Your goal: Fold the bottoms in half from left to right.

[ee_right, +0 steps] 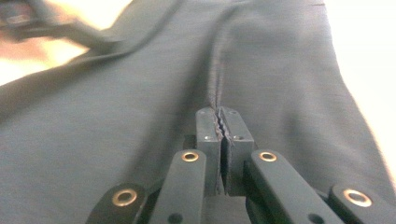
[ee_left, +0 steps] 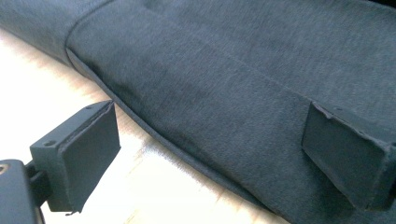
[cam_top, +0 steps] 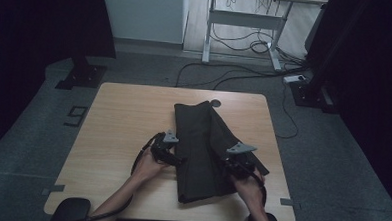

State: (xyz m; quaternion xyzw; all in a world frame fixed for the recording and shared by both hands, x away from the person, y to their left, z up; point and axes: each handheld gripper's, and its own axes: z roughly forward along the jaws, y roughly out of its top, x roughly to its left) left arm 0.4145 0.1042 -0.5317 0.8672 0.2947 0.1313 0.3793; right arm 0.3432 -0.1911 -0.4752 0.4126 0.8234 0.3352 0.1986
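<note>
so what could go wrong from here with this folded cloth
The right gripper is shut on a thin ridge of the dark folded fabric garment; that small pinch could slip out when lifted. The left gripper is open, straddling the garment's edge over the wooden table; closing now might catch only the hem, and the fold may come undone.

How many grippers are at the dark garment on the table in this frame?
2. The left gripper sits at the dark garment's left edge, jaws open; the right gripper sits on its right side, pinching a ridge of fabric. None looks hidden.

blurred left claw [ee_right: 60, 32], garment [ee_left: 224, 93] cropped
</note>
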